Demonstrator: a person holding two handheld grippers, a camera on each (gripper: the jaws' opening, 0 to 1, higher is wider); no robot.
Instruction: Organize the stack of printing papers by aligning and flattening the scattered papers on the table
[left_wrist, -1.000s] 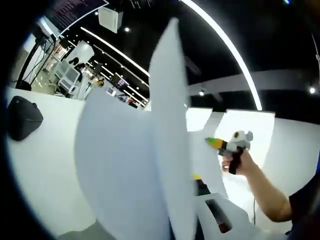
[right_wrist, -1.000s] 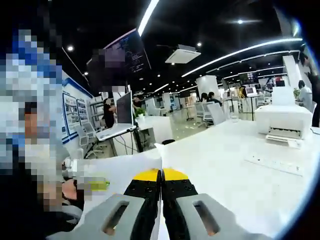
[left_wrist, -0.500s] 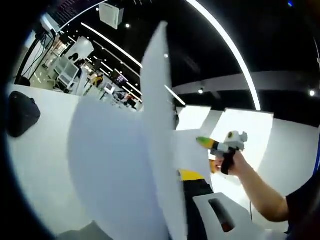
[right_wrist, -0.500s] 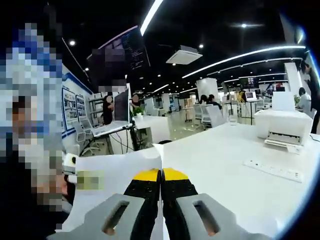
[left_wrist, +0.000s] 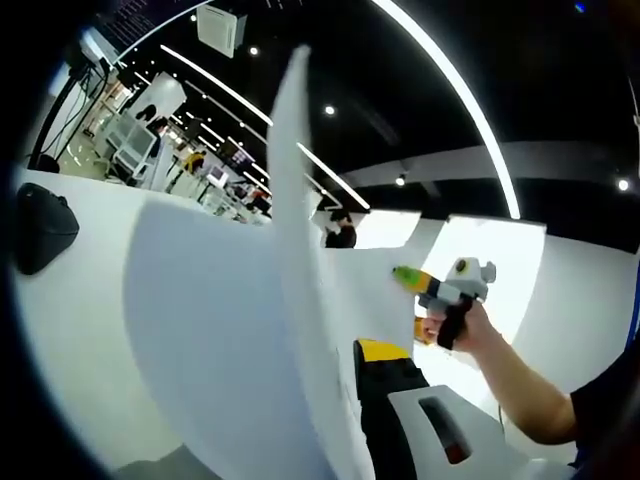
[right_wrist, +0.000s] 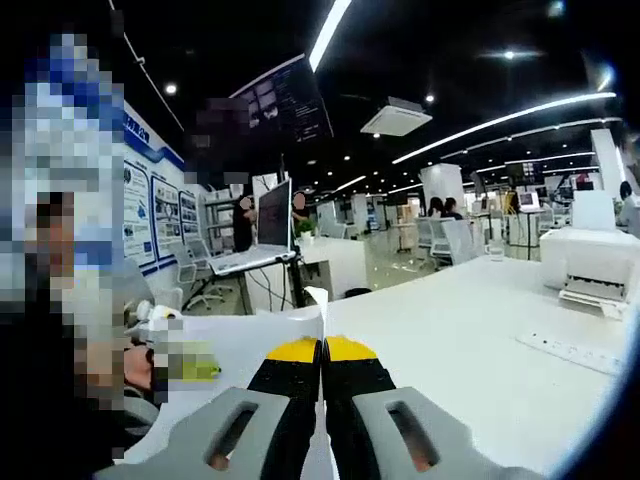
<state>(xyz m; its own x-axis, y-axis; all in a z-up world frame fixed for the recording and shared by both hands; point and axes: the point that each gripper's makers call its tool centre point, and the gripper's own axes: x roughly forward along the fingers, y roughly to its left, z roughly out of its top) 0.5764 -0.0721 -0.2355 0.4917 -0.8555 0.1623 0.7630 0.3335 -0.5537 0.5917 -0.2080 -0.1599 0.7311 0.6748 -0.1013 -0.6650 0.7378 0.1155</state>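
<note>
Raised papers (left_wrist: 220, 330) between left gripper (left_wrist: 345, 400) jaws, right gripper (left_wrist: 440, 290) beyond.

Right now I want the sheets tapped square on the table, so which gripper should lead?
Probably the left gripper: its jaws grip the upright papers edge-on above the table. The right gripper merely steadies them.

In the left gripper view, the raised papers (left_wrist: 230, 330) hide the left tongs' (left_wrist: 345, 390) jaw at 6 o'clock and much of the bench (left_wrist: 80, 330). Their lower edges are cropped.
</note>
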